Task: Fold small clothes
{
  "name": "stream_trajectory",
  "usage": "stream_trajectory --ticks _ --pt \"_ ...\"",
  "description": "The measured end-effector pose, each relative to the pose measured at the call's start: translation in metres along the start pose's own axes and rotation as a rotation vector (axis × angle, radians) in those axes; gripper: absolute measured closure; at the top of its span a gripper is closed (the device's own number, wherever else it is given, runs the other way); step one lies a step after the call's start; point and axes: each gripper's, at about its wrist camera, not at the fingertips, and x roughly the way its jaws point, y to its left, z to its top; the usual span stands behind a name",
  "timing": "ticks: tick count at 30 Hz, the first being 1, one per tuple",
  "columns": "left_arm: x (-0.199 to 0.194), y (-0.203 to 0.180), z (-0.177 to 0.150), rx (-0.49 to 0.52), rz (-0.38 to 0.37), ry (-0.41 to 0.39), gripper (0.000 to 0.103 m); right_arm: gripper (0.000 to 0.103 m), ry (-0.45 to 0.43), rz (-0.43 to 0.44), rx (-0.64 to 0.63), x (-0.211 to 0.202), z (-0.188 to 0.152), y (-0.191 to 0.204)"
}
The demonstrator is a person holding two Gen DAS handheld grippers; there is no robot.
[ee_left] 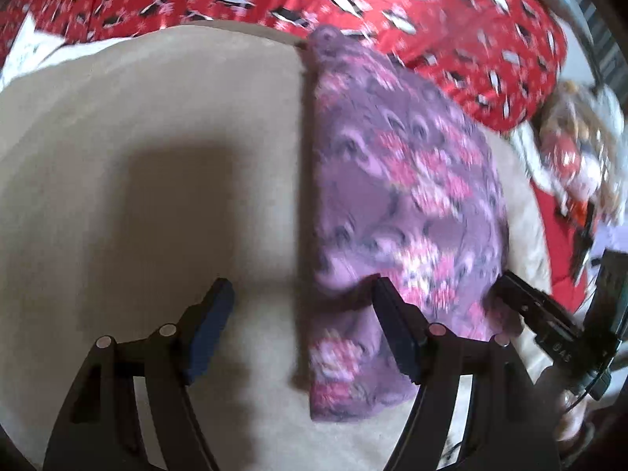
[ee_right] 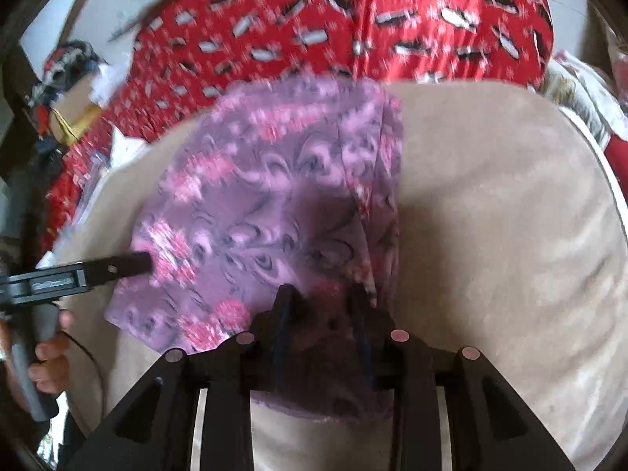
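A small purple garment with pink flowers (ee_left: 396, 196) lies folded on a beige cushioned surface (ee_left: 157, 157). My left gripper (ee_left: 302, 294) is open and empty, its right finger over the garment's near left edge. In the right wrist view the same garment (ee_right: 267, 204) lies ahead. My right gripper (ee_right: 324, 294) has its jaws partly apart over the garment's near edge, with cloth between and under them; whether it grips is unclear. The left gripper's finger (ee_right: 129, 265) touches the garment's left side there. The right gripper (ee_left: 522, 298) shows at the garment's right edge in the left wrist view.
A red blanket with penguin prints (ee_left: 353, 0) lies bunched behind the beige surface, and also shows in the right wrist view (ee_right: 353, 27). Mixed clutter (ee_left: 581, 149) sits at the right. A hand (ee_right: 51, 357) holds the left gripper's handle.
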Motion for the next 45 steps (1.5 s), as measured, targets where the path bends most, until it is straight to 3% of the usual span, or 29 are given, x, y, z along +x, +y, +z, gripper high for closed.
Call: stream_trajectory --ticks 4,7,11,14,16,19,20,21,24,26,29,32,33,35,38,39,40,43,45 --pt "0.009 0.008 0.020 -0.042 -0.074 0.059 0.030 0.063 -0.088 0.030 0.161 -0.013 0.031 -0.029" --pt "0.006 -0.002 0.029 -0.035 -0.076 0.025 0.030 0.063 -0.131 0.050 0.255 -0.009 0.049 -0.042" --pt "0.002 -0.025 0.046 0.009 -0.001 -0.055 0.029 0.064 -0.163 0.090 0.178 0.004 0.074 -0.016" --pt "0.028 -0.027 0.060 0.013 0.069 -0.017 0.027 0.069 -0.139 0.051 0.095 0.023 0.084 0.002" --pt "0.039 -0.014 0.063 -0.013 0.036 0.010 0.022 0.070 -0.107 -0.049 0.071 0.045 0.087 -0.002" --pt "0.037 -0.004 0.067 -0.043 -0.009 0.016 0.021 0.067 -0.136 -0.042 0.112 0.046 0.087 -0.024" --pt "0.035 -0.001 0.069 -0.046 -0.021 0.016 0.022 0.055 -0.132 -0.097 0.144 0.045 0.087 -0.033" --pt "0.033 0.001 0.070 -0.056 -0.036 0.017 0.022 0.054 -0.120 -0.111 0.179 0.044 0.085 -0.043" --pt "0.030 0.004 0.084 -0.130 -0.137 0.022 0.022 0.057 -0.168 -0.039 0.285 0.029 0.088 -0.062" --pt "0.031 -0.005 0.095 -0.127 -0.130 0.014 0.022 0.057 -0.199 -0.009 0.253 0.025 0.097 -0.053" --pt "0.039 -0.028 0.113 -0.058 -0.053 -0.009 0.022 0.063 -0.182 0.013 0.181 0.038 0.120 -0.029" --pt "0.065 -0.027 0.122 -0.037 0.035 0.006 0.020 0.082 -0.143 -0.013 0.144 0.063 0.135 -0.018" --pt "0.076 -0.023 0.122 -0.045 0.022 0.031 0.018 0.091 -0.106 -0.066 0.148 0.077 0.136 -0.021" --pt "0.077 -0.021 0.121 -0.035 0.010 0.012 0.015 0.095 -0.035 -0.128 0.165 0.103 0.134 -0.028" --pt "0.069 -0.019 0.118 -0.015 -0.008 0.028 0.016 0.096 -0.063 -0.066 0.242 0.098 0.136 -0.040" --pt "0.063 -0.013 0.113 -0.033 -0.045 0.038 0.016 0.096 -0.076 -0.046 0.252 0.091 0.134 -0.043" --pt "0.056 -0.007 0.109 -0.048 -0.075 0.043 0.016 0.095 -0.095 -0.039 0.258 0.081 0.130 -0.048" --pt "0.038 0.013 0.085 -0.109 -0.183 0.059 0.017 0.059 -0.073 0.062 0.321 0.058 0.103 -0.071" --pt "0.030 0.024 0.066 -0.151 -0.263 0.070 0.017 0.056 -0.056 0.142 0.356 0.050 0.084 -0.082"
